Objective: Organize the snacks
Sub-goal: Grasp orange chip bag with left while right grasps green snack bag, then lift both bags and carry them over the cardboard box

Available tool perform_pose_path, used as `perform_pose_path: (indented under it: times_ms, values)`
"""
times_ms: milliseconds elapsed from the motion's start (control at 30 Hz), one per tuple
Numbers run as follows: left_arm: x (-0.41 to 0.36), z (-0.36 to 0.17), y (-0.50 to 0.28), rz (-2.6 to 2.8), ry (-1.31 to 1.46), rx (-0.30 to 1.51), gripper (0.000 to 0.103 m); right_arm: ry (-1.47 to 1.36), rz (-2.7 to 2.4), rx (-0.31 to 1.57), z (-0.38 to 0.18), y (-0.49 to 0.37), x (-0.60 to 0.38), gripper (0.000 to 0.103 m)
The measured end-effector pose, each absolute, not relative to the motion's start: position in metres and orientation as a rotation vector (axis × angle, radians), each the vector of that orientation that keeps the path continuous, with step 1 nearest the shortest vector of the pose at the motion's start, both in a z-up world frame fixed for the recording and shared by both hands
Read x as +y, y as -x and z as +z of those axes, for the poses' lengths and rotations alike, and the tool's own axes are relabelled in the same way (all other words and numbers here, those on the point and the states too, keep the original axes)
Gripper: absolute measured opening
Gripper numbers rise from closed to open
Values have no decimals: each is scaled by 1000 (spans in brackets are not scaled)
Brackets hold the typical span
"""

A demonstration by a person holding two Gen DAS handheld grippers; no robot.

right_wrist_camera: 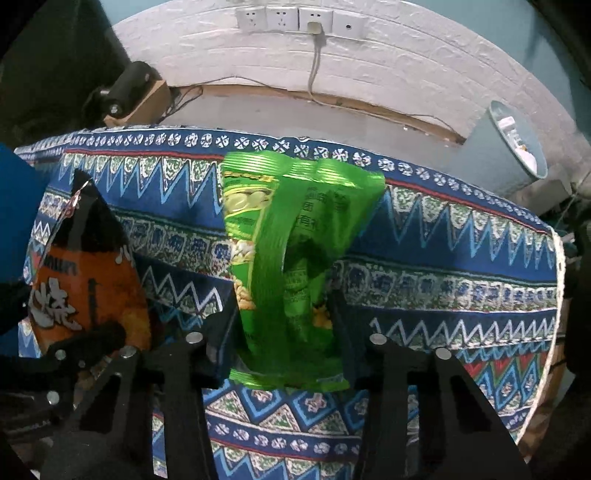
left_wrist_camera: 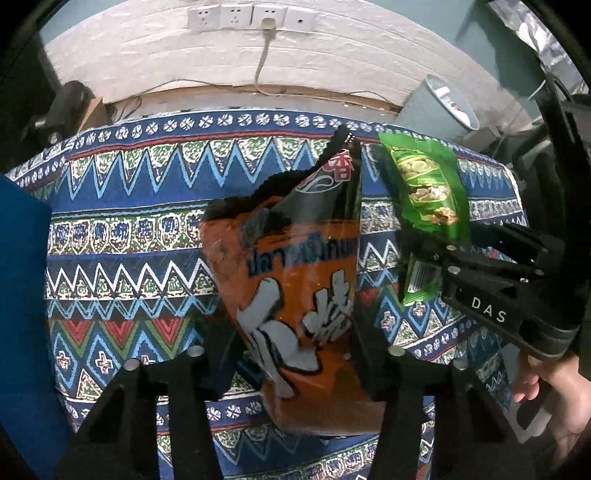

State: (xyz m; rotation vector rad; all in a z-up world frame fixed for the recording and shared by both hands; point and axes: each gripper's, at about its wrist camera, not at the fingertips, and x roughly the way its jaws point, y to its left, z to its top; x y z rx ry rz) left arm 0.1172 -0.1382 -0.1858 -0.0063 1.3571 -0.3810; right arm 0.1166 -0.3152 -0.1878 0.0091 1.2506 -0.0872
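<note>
Grip check: left gripper (left_wrist_camera: 295,354) fingers clench orange snack bag (left_wrist_camera: 295,295), right gripper (right_wrist_camera: 284,343) fingers clench green snack bag (right_wrist_camera: 295,258) just right of it over patterned surface (right_wrist_camera: 461,258); lift both evenly, avoiding crushing.

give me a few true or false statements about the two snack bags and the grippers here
1. The left gripper is closed on the orange bag. True.
2. The right gripper is gripping a red bag. False: it is closed on the green bag.
3. The tablecloth is plain white. False: it has a blue zigzag pattern.
4. A cable is plugged into one of the wall sockets. True.
5. The grey bin stands on the table between the bags. False: it is beyond the table's far edge, on the right.
</note>
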Motion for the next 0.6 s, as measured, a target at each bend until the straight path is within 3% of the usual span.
perform_pose_path:
  times_ms: [233, 600]
  values:
    - [-137, -173, -108, -364, -105, 1296, 42, -31, -80, 1230, -170, -98, -316, 39]
    - [-125, -138, -93, -334, -191, 1189, 41, -39, -63, 1194, -138, -67, -302, 38]
